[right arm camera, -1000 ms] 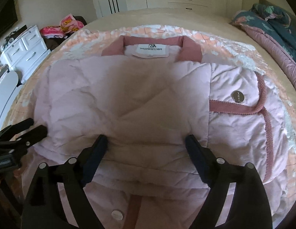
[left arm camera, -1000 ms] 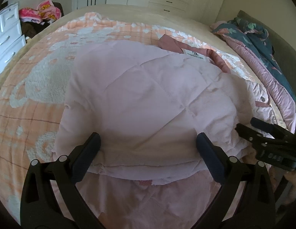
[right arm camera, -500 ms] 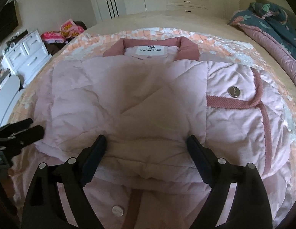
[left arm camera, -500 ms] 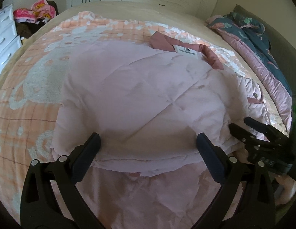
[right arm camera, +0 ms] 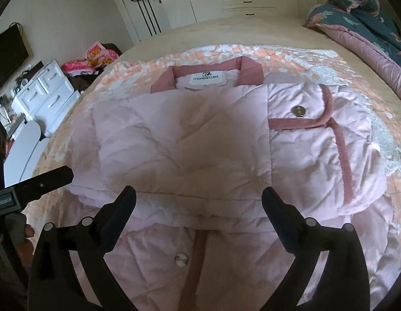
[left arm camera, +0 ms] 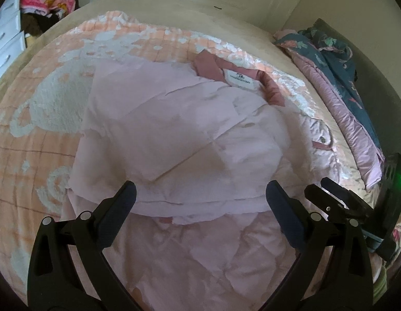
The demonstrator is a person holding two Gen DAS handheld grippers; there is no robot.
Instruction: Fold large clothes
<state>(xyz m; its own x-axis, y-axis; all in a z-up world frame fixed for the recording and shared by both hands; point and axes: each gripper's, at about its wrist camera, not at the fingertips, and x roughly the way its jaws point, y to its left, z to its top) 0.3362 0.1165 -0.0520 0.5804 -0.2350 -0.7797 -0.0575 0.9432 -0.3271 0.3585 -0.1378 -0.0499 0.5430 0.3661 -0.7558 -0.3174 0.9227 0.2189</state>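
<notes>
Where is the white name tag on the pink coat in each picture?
Left wrist: tag upper right of middle, inside the dark pink collar.
Right wrist: tag top middle, inside the same collar.
Shared landmark: blue flowered quilt, far right in both.

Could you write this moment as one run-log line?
task: fold jacket | left gripper: open, empty | right gripper: opening, empty | bed

Bed (right arm camera: 226,29): covered by a beige sheet.
Blanket (left arm camera: 45,140): peach and white, spread on the bed.
Jacket (right arm camera: 187,140): pink, quilted, laid folded on the blanket.
Duvet (right arm camera: 368,26): bunched along the bed's edge.
</notes>
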